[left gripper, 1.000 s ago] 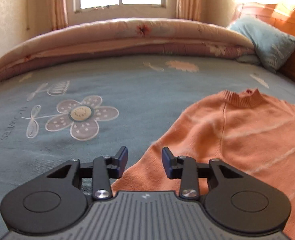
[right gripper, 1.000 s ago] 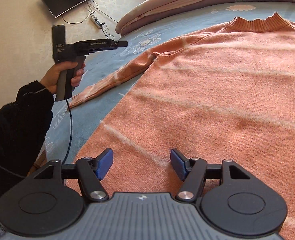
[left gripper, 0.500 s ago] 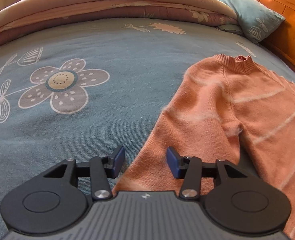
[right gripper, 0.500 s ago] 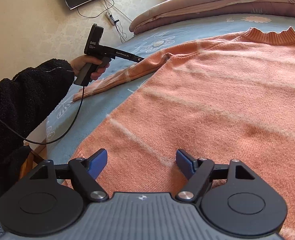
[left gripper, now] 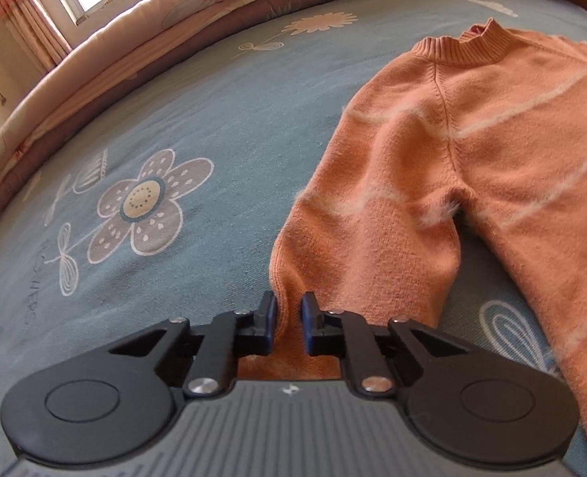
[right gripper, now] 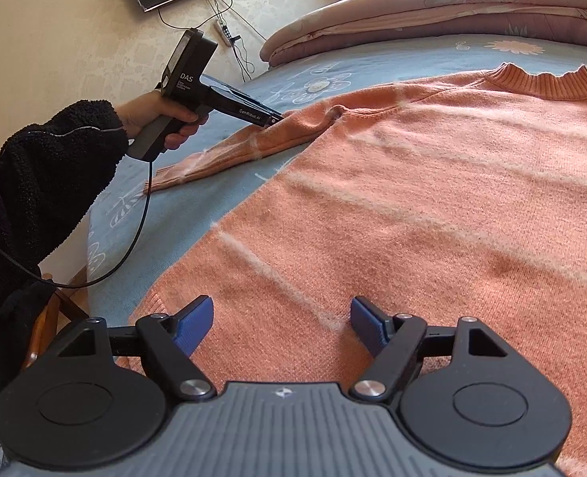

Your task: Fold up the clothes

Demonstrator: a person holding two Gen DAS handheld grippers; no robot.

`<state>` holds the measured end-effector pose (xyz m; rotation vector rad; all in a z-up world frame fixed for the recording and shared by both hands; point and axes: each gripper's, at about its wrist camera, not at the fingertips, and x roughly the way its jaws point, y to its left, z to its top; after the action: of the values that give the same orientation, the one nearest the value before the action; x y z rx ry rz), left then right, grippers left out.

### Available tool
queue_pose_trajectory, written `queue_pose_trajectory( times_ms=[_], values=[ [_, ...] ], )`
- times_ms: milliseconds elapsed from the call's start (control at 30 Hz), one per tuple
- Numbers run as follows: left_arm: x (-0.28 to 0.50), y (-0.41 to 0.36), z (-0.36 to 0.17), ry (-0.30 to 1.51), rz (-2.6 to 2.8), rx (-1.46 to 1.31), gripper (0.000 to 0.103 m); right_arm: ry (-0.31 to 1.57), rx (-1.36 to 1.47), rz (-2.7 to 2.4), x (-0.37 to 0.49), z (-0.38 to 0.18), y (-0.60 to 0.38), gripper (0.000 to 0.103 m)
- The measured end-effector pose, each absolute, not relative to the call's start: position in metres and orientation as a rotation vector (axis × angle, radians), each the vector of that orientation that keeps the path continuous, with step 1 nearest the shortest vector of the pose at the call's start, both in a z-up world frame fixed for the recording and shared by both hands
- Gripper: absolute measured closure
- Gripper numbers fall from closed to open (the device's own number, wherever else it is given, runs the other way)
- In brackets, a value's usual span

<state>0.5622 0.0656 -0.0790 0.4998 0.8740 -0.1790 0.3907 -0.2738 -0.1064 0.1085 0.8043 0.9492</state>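
The bed (left gripper: 221, 127), under a blue sheet printed with flowers, carries everything, with a rolled quilt (left gripper: 142, 35) along its far edge from 9 to 12 o'clock in the left wrist view. The orange sweater (right gripper: 432, 206) lies flat and face up across the sheet, its ribbed collar (right gripper: 543, 83) at about 1 o'clock in the right wrist view and its hem nearest that camera. One sleeve (left gripper: 365, 238) runs out from the shoulder toward the bed's edge.

The left gripper (left gripper: 289, 314) has its jaws drawn nearly together around a raised ridge of that sleeve, pinching the knit partway along it. The right gripper (right gripper: 281, 320) hovers low over the body near the hem at 6 o'clock, its jaws spread wide with nothing between them. The person's hand (right gripper: 162, 119) grips the left tool's handle at 10 o'clock in the right view.

The step in hand looks like taking hold of the sleeve so it can be laid across the body. To do it well, the pinch should catch both layers of the sleeve rather than a thin fuzzy ridge, which could slip out. The lift should stay low, and the sleeve should be carried toward 2 o'clock without dragging the shoulder. The right gripper could press on the body to stop it creeping on the sheet.
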Motion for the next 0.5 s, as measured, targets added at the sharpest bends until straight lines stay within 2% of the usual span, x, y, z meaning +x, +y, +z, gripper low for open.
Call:
queue_pose_trajectory(
  times_ms=[267,367,400,433,500],
  values=[
    [0.572,0.061,-0.053,0.740,0.026,0.548,0.096,0.818,0.146,0.944,0.393,-0.107,-0.277,0.023],
    [0.594,0.066,-0.070,0.797,0.094,0.570,0.096,0.815,0.140,0.943,0.393,-0.107,-0.276,0.023],
    [0.601,0.068,-0.076,0.816,0.116,0.578,0.097,0.816,0.140,0.943,0.393,-0.107,-0.276,0.023],
    [0.608,0.070,-0.082,0.834,0.139,0.585,0.103,0.816,0.141,0.943,0.393,-0.107,-0.276,0.023],
    [0.622,0.074,-0.093,0.872,0.185,0.598,0.103,0.817,0.143,0.943,0.393,-0.107,-0.276,0.023]
  ],
)
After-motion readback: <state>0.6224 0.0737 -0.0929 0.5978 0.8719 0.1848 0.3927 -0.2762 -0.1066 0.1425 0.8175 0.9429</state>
